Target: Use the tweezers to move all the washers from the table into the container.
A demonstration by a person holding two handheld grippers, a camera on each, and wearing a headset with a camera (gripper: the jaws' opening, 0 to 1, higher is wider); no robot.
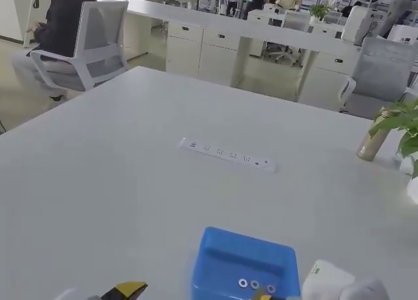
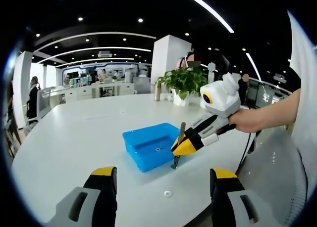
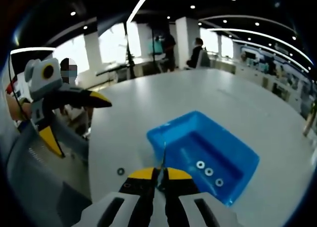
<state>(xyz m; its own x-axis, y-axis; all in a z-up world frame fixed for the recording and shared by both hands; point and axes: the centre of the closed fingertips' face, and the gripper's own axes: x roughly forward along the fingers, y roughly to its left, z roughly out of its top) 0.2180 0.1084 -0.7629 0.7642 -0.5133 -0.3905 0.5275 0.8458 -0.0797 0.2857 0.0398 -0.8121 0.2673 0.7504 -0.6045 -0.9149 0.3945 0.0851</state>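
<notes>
While the last washer lies on the counter, right gripper fingers clamp the tweezers; left gripper gapes empty. Next: pinch its rim.

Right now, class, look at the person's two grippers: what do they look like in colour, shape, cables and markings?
The left gripper and right gripper match. Each has two grey jaws with slot-shaped openings, black pads and bright yellow tips that taper to a point. A thin dark cable hangs from behind the right gripper. No lettering can be made out.
</notes>
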